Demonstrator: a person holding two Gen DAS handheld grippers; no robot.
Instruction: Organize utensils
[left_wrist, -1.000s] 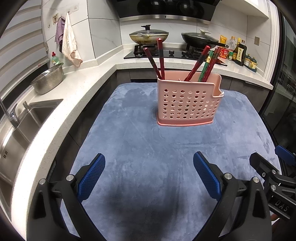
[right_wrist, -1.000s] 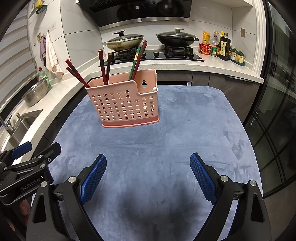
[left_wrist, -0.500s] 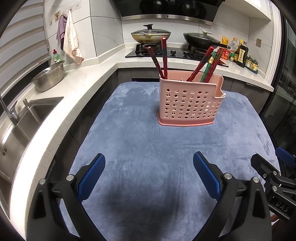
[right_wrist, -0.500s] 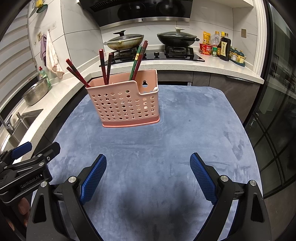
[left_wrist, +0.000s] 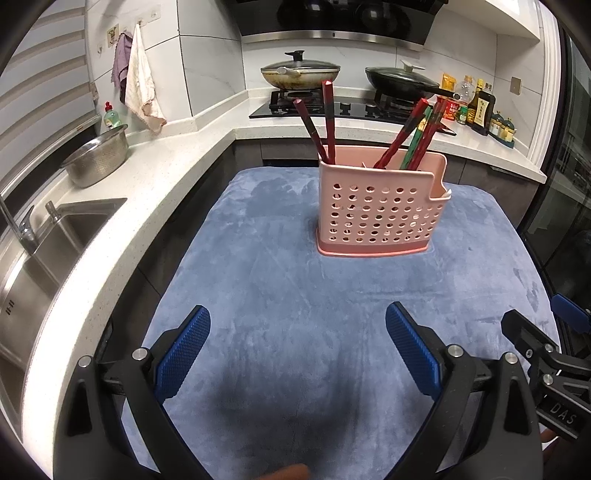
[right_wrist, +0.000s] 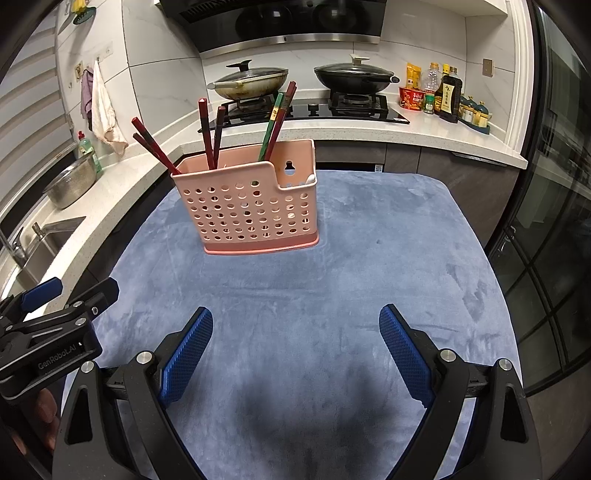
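Chopsticks (left_wrist: 413, 136) all stand in basket (left_wrist: 380, 206), mid-mat (left_wrist: 280, 295). Left gripper (left_wrist: 297, 354) and right gripper (right_wrist: 295, 350): fingers spread, empty (nothing loose visible). Likely finished; next, just pull clear.

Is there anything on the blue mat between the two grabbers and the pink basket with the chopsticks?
No. Only bare blue mat lies between the open left gripper, the open right gripper and the pink basket holding the chopsticks.
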